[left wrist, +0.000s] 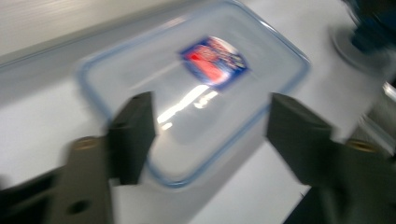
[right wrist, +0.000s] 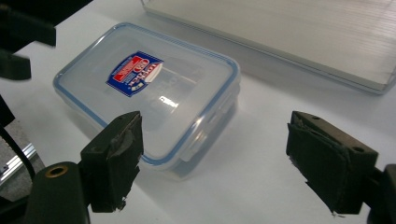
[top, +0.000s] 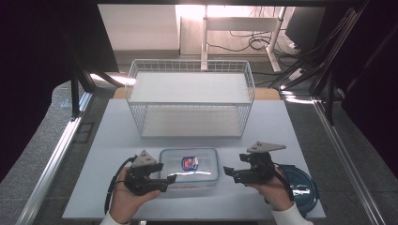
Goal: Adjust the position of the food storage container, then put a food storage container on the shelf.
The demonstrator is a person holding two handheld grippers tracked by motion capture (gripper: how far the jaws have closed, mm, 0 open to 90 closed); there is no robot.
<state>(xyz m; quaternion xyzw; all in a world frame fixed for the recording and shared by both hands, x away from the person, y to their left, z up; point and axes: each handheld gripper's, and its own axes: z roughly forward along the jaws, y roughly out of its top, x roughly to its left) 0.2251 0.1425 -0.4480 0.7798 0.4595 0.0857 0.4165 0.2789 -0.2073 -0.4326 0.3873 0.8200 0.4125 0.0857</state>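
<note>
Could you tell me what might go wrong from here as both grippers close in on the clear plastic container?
The container is smooth and glossy, so a pinch at one end by the left gripper could slip or skid it across the table. The right gripper is open beside it; a late squeeze might tilt it. The blue lid by the table edge could get knocked off.

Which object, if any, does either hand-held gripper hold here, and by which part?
Nothing is held. The left hand-held gripper and right hand-held gripper are both open, flanking the clear container.
</note>
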